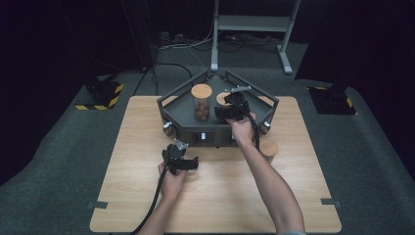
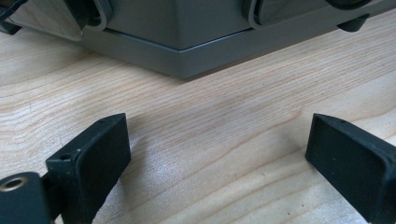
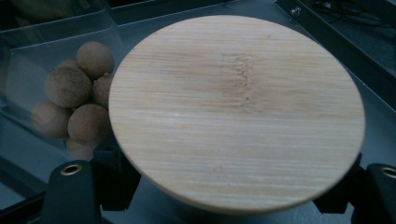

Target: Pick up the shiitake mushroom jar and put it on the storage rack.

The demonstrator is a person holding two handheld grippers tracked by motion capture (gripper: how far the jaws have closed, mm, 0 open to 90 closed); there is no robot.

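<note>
From the high view, the person's right gripper (image 1: 234, 105) reaches into the dark tray (image 1: 171, 105) at the far side of the wooden table (image 1: 293, 196), sitting over a wood-lidded jar (image 1: 223, 99) just beside a taller jar of brown balls (image 1: 201, 102). A third lidded jar (image 1: 268, 149) stands on the table outside the tray. The left gripper (image 1: 179, 159) rests low, near the tray's front.

In the left gripper view its jaws stand wide apart with bare table between them, nothing held.

In the right gripper view the round bamboo lid (image 3: 238, 109) sits between the jaws, which are clamped on its rim (the pads are half hidden beneath it). To do this well, I'd judge, lift straight up and level, clear of the neighbouring jar.

No labels or writing are readable anywhere.
</note>
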